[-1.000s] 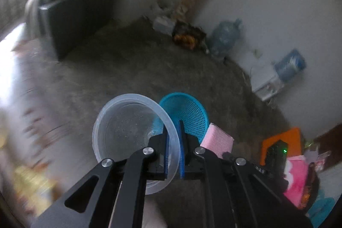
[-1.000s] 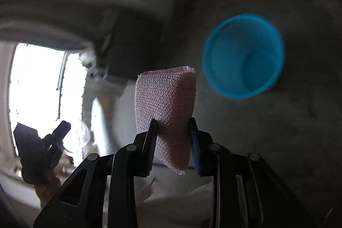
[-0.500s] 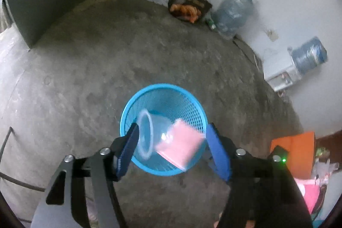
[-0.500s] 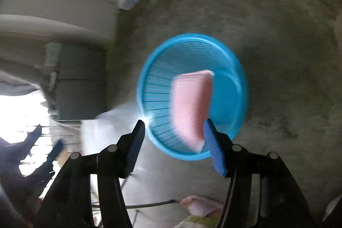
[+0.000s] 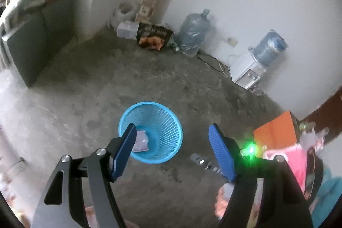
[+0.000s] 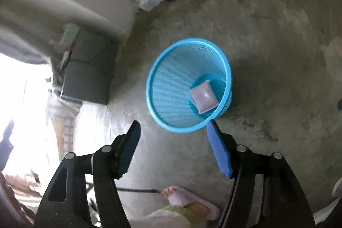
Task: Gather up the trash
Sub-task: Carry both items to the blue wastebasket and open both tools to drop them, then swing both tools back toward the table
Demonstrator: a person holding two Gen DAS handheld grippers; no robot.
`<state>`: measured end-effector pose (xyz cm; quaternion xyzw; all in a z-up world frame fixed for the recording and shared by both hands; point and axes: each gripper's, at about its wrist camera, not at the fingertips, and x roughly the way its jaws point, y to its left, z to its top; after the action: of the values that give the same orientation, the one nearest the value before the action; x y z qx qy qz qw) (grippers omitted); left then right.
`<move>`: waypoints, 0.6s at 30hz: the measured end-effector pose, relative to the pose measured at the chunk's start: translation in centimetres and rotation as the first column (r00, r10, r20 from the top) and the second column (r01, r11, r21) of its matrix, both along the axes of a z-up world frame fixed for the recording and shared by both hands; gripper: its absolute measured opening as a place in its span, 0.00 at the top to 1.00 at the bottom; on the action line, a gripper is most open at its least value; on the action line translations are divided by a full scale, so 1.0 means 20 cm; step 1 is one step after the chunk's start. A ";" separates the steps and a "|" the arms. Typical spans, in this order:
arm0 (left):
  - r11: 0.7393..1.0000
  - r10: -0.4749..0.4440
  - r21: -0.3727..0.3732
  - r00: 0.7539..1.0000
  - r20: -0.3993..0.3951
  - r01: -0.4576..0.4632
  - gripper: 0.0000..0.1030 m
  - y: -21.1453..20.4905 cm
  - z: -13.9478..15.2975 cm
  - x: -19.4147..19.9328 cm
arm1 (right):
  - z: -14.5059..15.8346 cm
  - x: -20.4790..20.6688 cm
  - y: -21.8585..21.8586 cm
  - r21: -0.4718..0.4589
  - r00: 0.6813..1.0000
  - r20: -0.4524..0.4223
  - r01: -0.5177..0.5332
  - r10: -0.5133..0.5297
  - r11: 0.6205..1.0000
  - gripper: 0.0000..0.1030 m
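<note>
Bare concrete floor (image 5: 89, 82), white walls, clutter along the far corner: 2 water jugs, a dispenser, a printed bag. Blue mesh basket (image 6: 183, 121) stands upright mid-floor. Pink pad (image 6: 204, 99) lies flat on its bottom; something pale and glossy seems to sit over it, too unclear to name.

Left hand-held gripper (image 5: 172, 155): jaws opening, nothing between them. Right hand-held gripper (image 6: 173, 151): jaws opening too, nothing between them, just short of the basket rim.

Step in hand, as I read it: the drop, complete. Next move calls for finding more trash; none shows within reach.
</note>
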<state>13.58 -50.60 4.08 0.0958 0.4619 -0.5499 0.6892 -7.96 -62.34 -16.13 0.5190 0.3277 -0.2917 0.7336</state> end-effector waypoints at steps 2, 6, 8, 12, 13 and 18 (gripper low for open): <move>1.000 0.015 -0.006 1.000 -0.016 -0.015 0.26 0.18 0.07 0.00 | 0.10 -0.02 0.07 -0.036 0.999 0.016 -0.039 0.039 0.999 0.32; 0.993 0.106 -0.049 0.994 -0.037 -0.108 0.24 0.68 0.19 0.01 | 0.26 0.02 0.19 -0.089 0.988 0.048 -0.142 0.147 0.986 0.28; 0.982 0.166 -0.083 0.986 -0.031 -0.168 0.22 0.94 0.23 0.01 | 0.33 0.06 0.26 -0.123 0.975 0.064 -0.204 0.213 0.971 0.27; 0.906 0.400 -0.165 0.916 0.028 -0.390 0.15 1.58 0.31 -0.01 | 0.49 0.24 0.44 -0.171 0.912 0.109 -0.374 0.395 0.911 0.27; 0.882 0.449 -0.175 0.893 0.036 -0.437 0.14 1.69 0.31 -0.02 | 0.52 0.29 0.48 -0.177 0.894 0.117 -0.409 0.432 0.895 0.27; 0.726 0.676 -0.221 0.735 0.052 -0.651 0.12 2.25 0.28 -0.12 | 0.62 0.57 0.75 -0.184 0.769 0.170 -0.589 0.616 0.787 0.27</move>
<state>11.09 -5.69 9.60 -0.1061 0.3658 -0.3003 0.8745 3.52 -47.35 -3.79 0.3704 0.3753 -0.0002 0.8497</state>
